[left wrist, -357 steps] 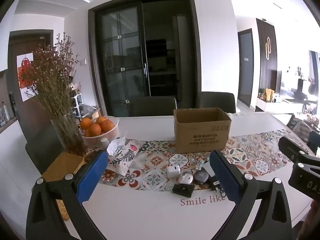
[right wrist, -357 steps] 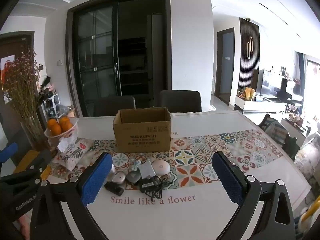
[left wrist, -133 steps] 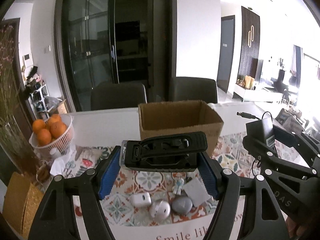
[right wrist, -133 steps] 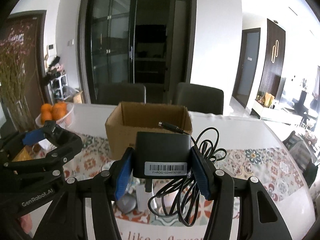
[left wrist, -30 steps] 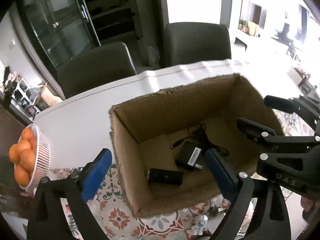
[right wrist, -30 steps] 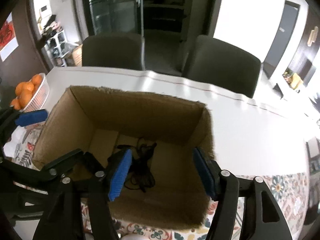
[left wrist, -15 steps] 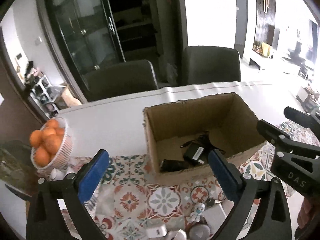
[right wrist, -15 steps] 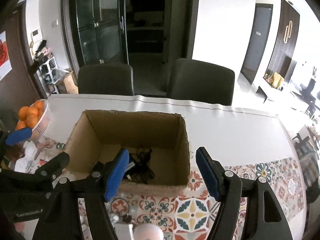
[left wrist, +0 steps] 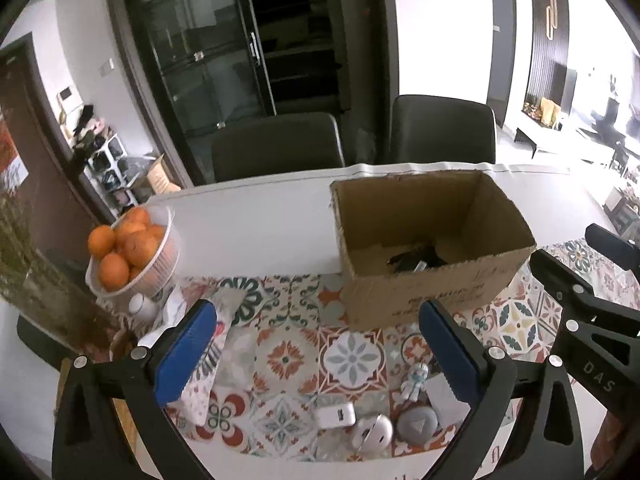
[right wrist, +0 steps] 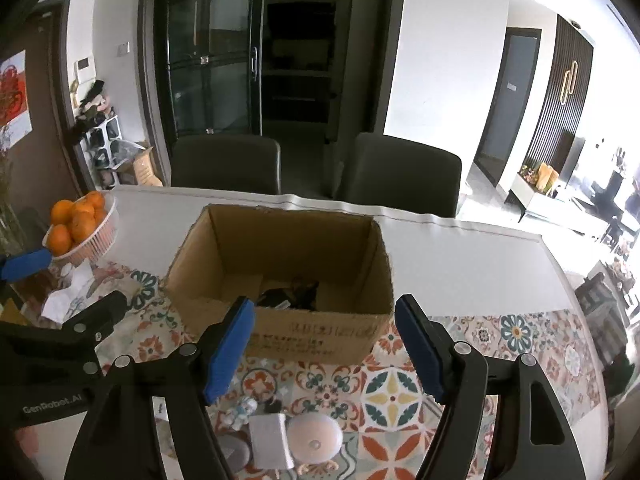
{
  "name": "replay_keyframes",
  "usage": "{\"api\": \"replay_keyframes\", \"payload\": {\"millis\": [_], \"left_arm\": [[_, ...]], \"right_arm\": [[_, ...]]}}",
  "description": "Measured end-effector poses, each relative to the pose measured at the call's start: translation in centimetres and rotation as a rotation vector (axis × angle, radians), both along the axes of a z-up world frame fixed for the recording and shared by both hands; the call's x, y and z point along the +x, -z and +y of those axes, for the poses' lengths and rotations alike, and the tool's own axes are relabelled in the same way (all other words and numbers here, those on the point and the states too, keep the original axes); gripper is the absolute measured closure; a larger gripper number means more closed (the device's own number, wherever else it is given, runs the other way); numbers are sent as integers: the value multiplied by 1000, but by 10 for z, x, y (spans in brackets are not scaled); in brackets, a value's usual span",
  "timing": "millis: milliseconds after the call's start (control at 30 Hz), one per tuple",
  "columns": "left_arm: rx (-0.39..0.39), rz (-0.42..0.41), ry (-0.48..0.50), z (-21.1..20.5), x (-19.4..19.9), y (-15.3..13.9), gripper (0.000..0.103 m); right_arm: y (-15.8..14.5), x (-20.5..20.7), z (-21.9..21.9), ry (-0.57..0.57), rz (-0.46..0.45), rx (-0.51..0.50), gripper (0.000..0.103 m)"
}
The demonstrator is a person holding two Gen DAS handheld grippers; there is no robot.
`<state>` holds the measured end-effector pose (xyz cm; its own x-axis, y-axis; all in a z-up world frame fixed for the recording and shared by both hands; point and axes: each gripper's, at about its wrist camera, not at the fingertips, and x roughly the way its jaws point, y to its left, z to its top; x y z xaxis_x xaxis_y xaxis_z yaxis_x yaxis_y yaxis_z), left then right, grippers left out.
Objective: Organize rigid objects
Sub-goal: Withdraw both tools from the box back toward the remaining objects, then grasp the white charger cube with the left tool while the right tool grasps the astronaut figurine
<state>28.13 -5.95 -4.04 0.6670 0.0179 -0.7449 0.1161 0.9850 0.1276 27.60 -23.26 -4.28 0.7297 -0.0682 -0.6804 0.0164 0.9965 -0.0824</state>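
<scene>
On the white table [left wrist: 260, 224] lies a long cloth with flower tiles in many colours [left wrist: 288, 356]. At 12 o'clock on that cloth stands the open brown cardboard box [left wrist: 432, 296]. Black things lie at the bottom of the box [right wrist: 288, 298]; they look like a black plug block with its wire, but most of it is hidden by the box wall.

Near the 6 o'clock edge of the cloth sit the small things. Seen from the left camera, there is a small white square charger [left wrist: 335, 416], a white oval case [left wrist: 374, 432] just beside it, and a grey round gadget with a play mark [left wrist: 416, 426] just beside that. A tiny white spaceman toy [left wrist: 415, 376] stands at about 12 o'clock from the grey gadget. A flat grey square card [right wrist: 269, 436] and a round white puck [right wrist: 315, 438] touch side by side.

The left gripper [left wrist: 316, 354] hangs above the cloth with its blue jaws wide apart and nothing between them. The right gripper [right wrist: 324, 346] hangs in front of the box; its blue jaws are wide apart too and hold nothing.

At 9 o'clock, a white basket of oranges [left wrist: 132, 256] sits on the table. A flowery tissue pack [left wrist: 216, 344] lies near it.
</scene>
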Motion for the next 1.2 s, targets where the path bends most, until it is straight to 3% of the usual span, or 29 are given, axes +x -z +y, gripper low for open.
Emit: {"api": "replay_keyframes", "payload": {"millis": [667, 1200], "left_arm": [[-60, 135, -98, 34, -31, 52, 0], [-36, 277, -113, 35, -27, 120, 0]], "right_arm": [[42, -30, 24, -40, 76, 11, 29], [113, -15, 34, -144, 264, 82, 29]]}}
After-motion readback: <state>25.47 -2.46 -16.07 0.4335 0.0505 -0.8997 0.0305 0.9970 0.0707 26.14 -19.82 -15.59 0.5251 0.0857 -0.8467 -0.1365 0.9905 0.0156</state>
